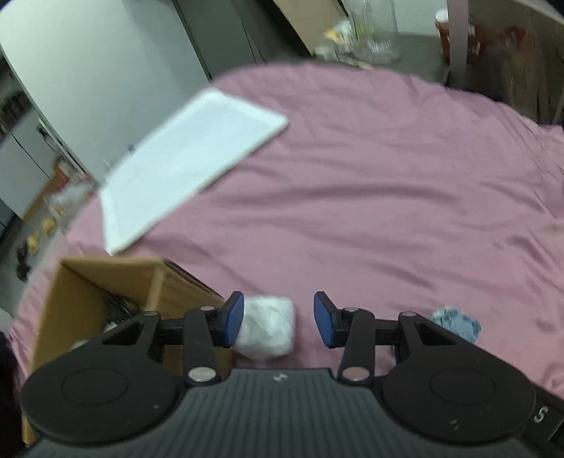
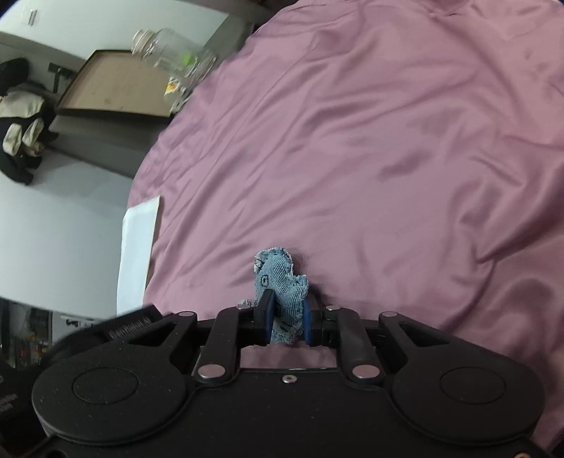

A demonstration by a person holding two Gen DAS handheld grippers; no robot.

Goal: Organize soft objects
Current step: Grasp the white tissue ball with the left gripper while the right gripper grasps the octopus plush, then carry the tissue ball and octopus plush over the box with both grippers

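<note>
Pinching a small frayed piece of light blue denim cloth, the right gripper has its blue-padded jaws closed on the fabric's lower half, while the upper part stands up beyond the fingertips over the wrinkled mauve-pink bedsheet. In the left wrist view the same denim scrap shows low at the right, just beyond the left tool's outer arm. The left gripper is spread wide, and a crumpled white soft ball of cloth lies on the sheet between its jaws, touching or nearly touching the left blue pad and clearly apart from the right one. Just to the left of that white ball stands an open brown cardboard box, its near corner close beside the left finger, with dark and pale items inside that are too blurred to name. Farther off, a flat white rectangular board rests on the sheet and overhangs its left edge. Ahead of both tools the sheet is bare and wide, ending at a curved far edge where clear glass jars stand on a surface beyond.
</note>
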